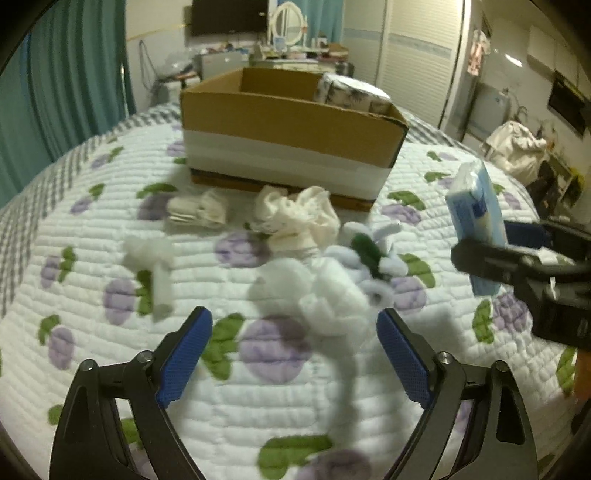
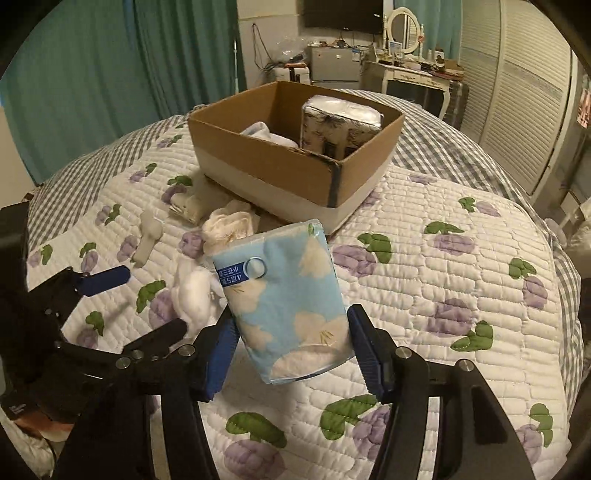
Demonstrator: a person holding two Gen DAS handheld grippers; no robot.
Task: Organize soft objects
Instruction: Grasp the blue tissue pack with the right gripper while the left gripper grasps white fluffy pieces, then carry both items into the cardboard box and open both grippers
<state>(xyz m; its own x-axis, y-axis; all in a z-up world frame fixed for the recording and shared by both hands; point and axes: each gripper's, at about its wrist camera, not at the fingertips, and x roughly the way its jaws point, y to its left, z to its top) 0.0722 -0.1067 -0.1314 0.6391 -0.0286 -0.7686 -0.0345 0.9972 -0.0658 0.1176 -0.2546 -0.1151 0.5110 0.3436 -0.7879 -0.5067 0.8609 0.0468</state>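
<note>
My right gripper (image 2: 291,332) is shut on a light blue tissue pack (image 2: 284,299) and holds it above the quilt; the pack also shows in the left wrist view (image 1: 476,221). My left gripper (image 1: 293,332) is open and empty, just short of a white fluffy plush (image 1: 332,295) with a green patch. A cream cloth bundle (image 1: 295,218), a folded pale cloth (image 1: 195,210) and a small white piece (image 1: 155,266) lie on the quilt before the cardboard box (image 2: 258,158). The box holds a wrapped tissue bundle (image 2: 340,122) and a white cloth (image 2: 262,133).
The bed's quilt (image 2: 443,258) has purple and green patches. Teal curtains (image 2: 129,55) hang at the left. A dresser with a mirror (image 2: 406,29) and louvred wardrobe doors (image 2: 517,92) stand behind the bed.
</note>
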